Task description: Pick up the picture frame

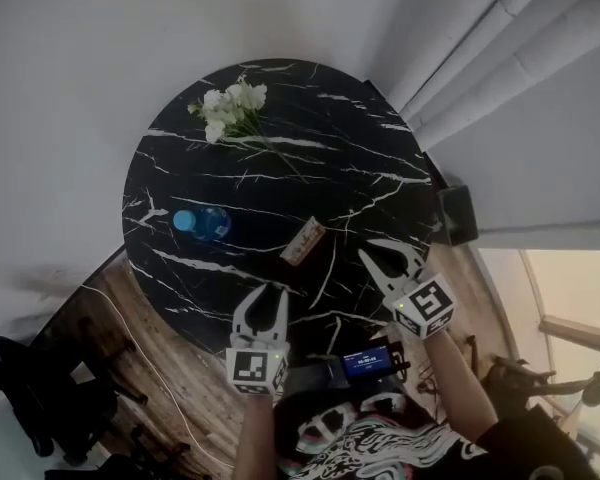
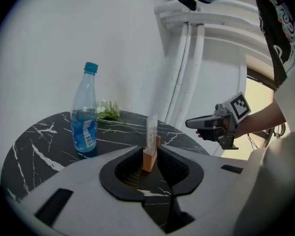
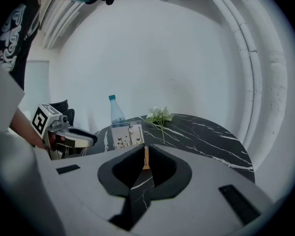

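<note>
The picture frame (image 1: 303, 241) stands near the middle of the round black marble table (image 1: 360, 158): a white card printed with small plants in a light wooden base. In the left gripper view the frame (image 2: 151, 132) appears edge-on, just beyond my left gripper (image 2: 148, 151), whose jaws stand slightly apart with nothing between them. My left gripper (image 1: 265, 288) is short of the frame, over the table's near edge. My right gripper (image 1: 380, 250) hovers to the frame's right, shut and empty. From the right gripper view I see the frame's face (image 3: 127, 135) ahead of the right gripper (image 3: 145, 150).
A blue-capped water bottle (image 1: 195, 222) stands left of the frame, and white flowers (image 1: 232, 108) lie at the far side. A black box (image 1: 458, 213) and white curtains (image 1: 520, 48) are to the right, and a dark chair (image 1: 40, 388) stands on the wooden floor at lower left.
</note>
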Demonstrator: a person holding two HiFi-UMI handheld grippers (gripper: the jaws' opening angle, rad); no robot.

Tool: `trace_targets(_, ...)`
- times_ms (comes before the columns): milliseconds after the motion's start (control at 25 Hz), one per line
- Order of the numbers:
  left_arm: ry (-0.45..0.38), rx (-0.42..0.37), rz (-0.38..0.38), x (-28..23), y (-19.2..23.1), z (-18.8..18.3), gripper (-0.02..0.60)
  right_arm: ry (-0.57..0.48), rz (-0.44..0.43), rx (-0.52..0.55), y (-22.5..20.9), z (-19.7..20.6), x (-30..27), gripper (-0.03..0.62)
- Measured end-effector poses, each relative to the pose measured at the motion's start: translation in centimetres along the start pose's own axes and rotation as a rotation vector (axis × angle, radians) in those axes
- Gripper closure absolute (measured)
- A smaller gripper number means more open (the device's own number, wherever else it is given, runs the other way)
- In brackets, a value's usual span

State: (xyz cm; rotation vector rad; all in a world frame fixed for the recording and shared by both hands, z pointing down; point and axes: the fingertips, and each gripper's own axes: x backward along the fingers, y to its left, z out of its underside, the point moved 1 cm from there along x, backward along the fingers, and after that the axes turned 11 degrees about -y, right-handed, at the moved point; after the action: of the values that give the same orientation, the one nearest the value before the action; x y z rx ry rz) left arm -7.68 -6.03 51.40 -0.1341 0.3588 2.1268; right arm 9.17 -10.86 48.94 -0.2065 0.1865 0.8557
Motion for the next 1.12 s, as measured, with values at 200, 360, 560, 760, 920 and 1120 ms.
trace_targets(200,0.047,-0.010,-0.001,-1.7,-0.2,2.0,0.474,-0.007,-0.063,0.007,-1.5,0.8,-2.2,0.574)
trace_targets(360,0.077,-0.017,-0.006,-2.9,0.2,3.2,0.465,-0.002,-0.100,-0.002,-2.2,1.6,-3.8,0.574)
trace_targets(560,0.111,-0.018,0.011,-4.3,0.2,4.3,0.449,0.015,-0.207,0.045,-2.1,2.5,-5.2,0.574)
trace_targets(760,0.133,-0.037,0.010,-5.2,0.4,5.4,0.425,0.079,-0.316,0.159,-2.0,3.7,-6.4,0.574)
trace_targets(920,0.167,-0.102,0.022,-6.0,0.4,6.0,0.397,0.162,-0.413,0.250,-1.2,4.7,-7.0,0.574)
trace_targets(1120,0.164,-0.126,0.024,-7.1,0.6,5.8,0.337,0.236,-0.522,0.300,-0.1,5.9,-7.8,0.495)
